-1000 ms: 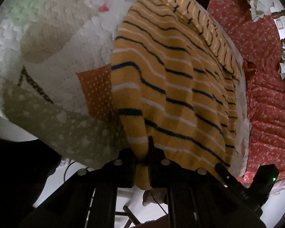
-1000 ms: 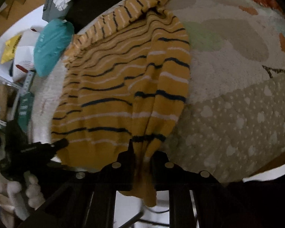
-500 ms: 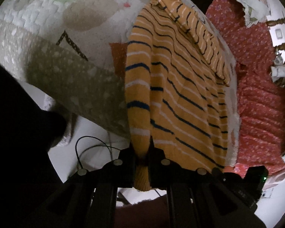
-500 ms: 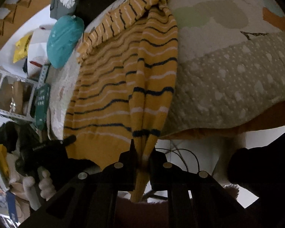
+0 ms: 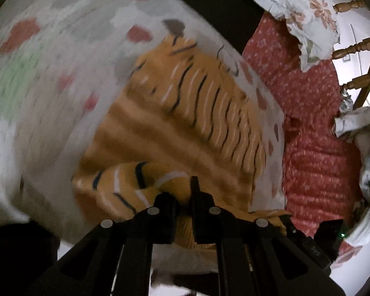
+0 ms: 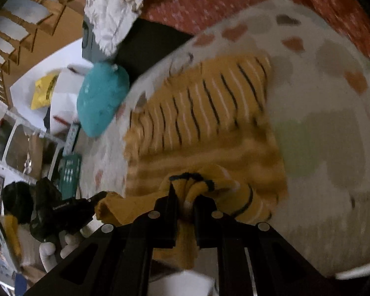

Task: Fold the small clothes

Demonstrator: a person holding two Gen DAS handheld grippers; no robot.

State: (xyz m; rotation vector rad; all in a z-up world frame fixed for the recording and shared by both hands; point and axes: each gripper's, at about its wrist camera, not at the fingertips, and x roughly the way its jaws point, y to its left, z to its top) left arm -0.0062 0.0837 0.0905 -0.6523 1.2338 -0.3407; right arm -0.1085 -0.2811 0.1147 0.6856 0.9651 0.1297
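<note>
A yellow knit sweater with navy and white stripes [image 5: 185,113] lies on a white patterned blanket [image 5: 51,103] on the bed. My left gripper [image 5: 183,197] is shut on a bunched edge of the sweater near the bed's front edge. My right gripper [image 6: 186,202] is shut on another bunched part of the same sweater [image 6: 209,113]. The held edge is lifted over the sweater's lower body. The left gripper also shows in the right wrist view [image 6: 61,209], at the sweater's left corner. Both views are blurred by motion.
A red floral bedspread [image 5: 315,133] lies to the right of the blanket. A teal cushion [image 6: 101,98] sits at the bed's far left edge. A floral pillow [image 5: 291,7] and wooden headboard spindles [image 5: 352,44] are behind. Shelves and clutter [image 6: 19,143] stand beside the bed.
Both grippers have swung forward over the bed, carrying the sweater's lower edge with them; the sweater was stretched long off the bed's edge and now looks shorter and doubled.
</note>
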